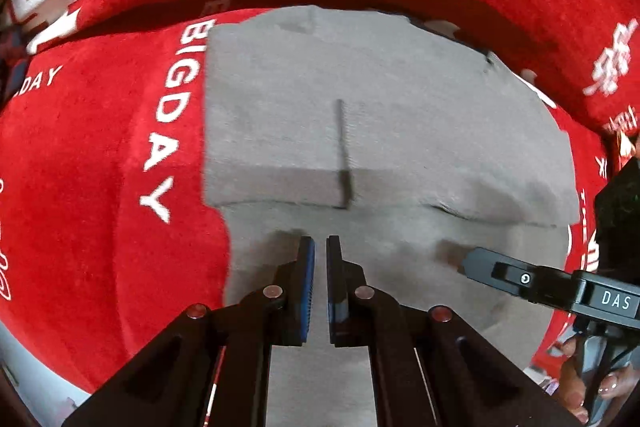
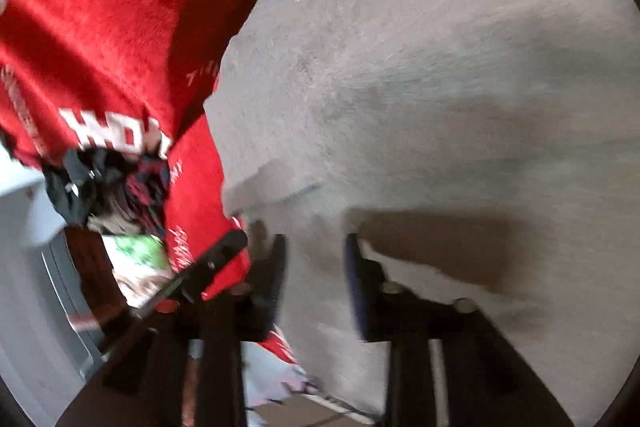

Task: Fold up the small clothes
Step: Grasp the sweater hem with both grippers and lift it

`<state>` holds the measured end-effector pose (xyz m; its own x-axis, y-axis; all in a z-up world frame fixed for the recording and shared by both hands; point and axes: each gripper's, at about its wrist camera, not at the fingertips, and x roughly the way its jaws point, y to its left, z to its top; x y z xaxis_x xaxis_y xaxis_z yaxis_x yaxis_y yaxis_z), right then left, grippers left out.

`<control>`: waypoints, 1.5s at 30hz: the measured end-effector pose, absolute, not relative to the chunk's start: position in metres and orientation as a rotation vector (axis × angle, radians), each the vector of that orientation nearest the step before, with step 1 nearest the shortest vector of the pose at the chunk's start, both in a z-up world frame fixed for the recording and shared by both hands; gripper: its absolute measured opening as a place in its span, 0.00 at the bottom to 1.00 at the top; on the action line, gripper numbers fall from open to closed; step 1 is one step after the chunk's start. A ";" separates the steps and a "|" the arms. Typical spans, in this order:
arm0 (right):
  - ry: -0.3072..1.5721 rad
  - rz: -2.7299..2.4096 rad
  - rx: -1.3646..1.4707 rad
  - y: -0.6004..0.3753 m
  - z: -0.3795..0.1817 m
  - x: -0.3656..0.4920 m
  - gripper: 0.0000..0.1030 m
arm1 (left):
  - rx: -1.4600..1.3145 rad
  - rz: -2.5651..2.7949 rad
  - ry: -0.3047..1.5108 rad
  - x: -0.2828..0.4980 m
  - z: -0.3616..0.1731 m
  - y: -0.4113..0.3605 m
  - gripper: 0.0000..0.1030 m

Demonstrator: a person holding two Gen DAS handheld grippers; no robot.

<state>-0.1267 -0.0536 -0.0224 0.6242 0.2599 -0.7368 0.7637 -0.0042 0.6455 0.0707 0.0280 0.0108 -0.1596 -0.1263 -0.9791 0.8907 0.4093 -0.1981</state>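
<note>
1. Lying flat on the red blanket (image 1: pixel 100 187), the grey garment (image 1: pixel 360 107) is half folded, long axis running near to far.
2. Left tool (image 1: pixel 320 247) points steeply down over its near edge, jaws basically closed, holding nothing.
3. Right tool (image 2: pixel 316 247) sits partly open at the right, empty, angled lower.

grey garment (image 1: pixel 360 115) flat, red blanket (image 1: pixel 100 187) open around
</note>
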 end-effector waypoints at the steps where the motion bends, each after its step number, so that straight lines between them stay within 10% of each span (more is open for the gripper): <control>1: 0.888 -0.498 1.559 -0.052 -0.020 -0.131 0.39 | 0.733 -1.054 1.448 0.066 0.012 0.029 0.06; 3: 0.913 -0.521 1.545 -0.050 -0.017 -0.142 0.39 | 0.745 -1.061 1.462 0.058 0.013 0.030 0.11; 5: 0.926 -0.543 1.536 -0.048 -0.015 -0.154 0.40 | 0.771 -1.051 1.475 0.050 0.011 0.032 0.95; 7: 0.936 -0.568 1.534 -0.046 -0.013 -0.166 0.44 | 0.790 -1.038 1.471 0.043 0.008 0.032 0.99; 45: 1.050 -0.794 1.513 0.036 0.017 -0.272 0.61 | 0.952 -1.061 1.469 0.026 -0.003 0.118 0.99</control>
